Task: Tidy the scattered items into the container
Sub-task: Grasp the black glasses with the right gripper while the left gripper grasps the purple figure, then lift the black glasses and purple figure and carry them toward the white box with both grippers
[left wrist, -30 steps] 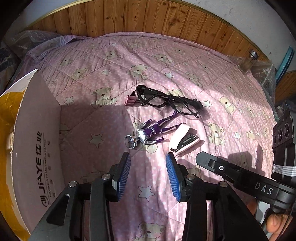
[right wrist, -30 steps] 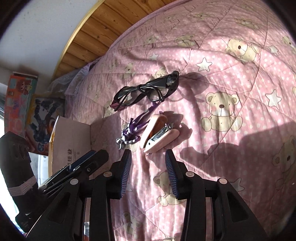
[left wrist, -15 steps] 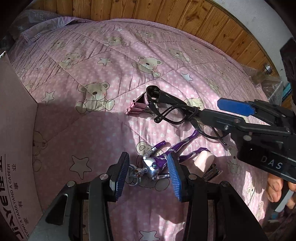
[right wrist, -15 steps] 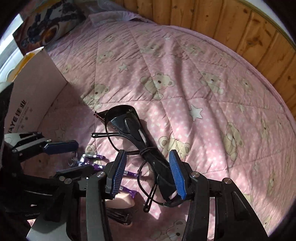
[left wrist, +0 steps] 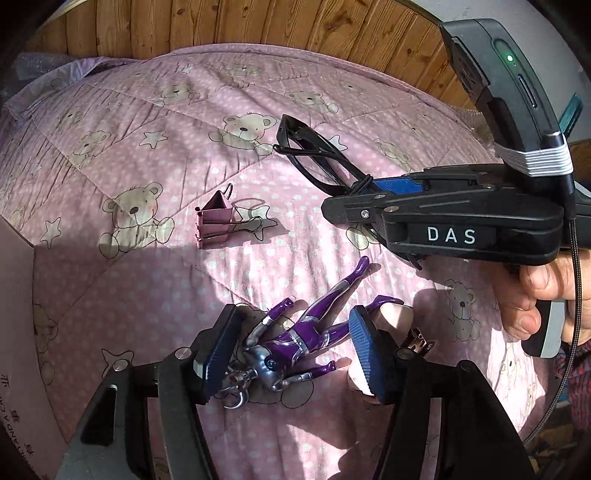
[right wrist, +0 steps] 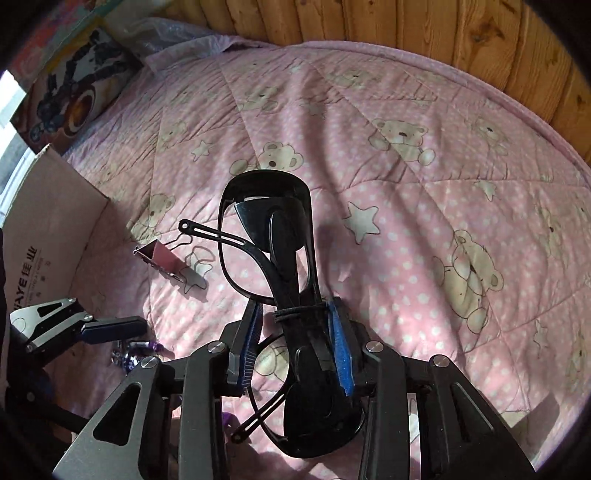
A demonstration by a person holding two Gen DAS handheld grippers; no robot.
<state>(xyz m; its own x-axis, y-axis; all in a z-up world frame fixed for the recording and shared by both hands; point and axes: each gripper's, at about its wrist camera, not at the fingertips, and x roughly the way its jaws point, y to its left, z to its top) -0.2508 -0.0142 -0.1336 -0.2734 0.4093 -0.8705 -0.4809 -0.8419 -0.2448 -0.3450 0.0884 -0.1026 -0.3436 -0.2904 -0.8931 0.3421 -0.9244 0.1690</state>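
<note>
On the pink bear quilt (left wrist: pixel 155 122), right gripper (right wrist: pixel 295 334) seemingly clamped on black glasses (right wrist: pixel 284 236), left gripper (left wrist: pixel 291 350) spread wide around purple figurine (left wrist: pixel 295 338), binder clip (left wrist: pixel 216 223) beside.

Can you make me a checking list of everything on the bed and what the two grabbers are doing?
Surface: pink bear-and-star quilt, partly sunlit, partly shaded.
Job's things: black glasses in the right hand-held gripper; purple figure keychain lying between the open fingers of the left hand-held gripper; pink binder clip lying alone; pale pink stapler partly hidden behind the left gripper's finger; cardboard box at the left.
Clutter: nothing seen.
Grippers: left open, right shut on the glasses.
Cables: black cable hangs by the person's hand.
Surroundings: wooden wall panels; picture box.
</note>
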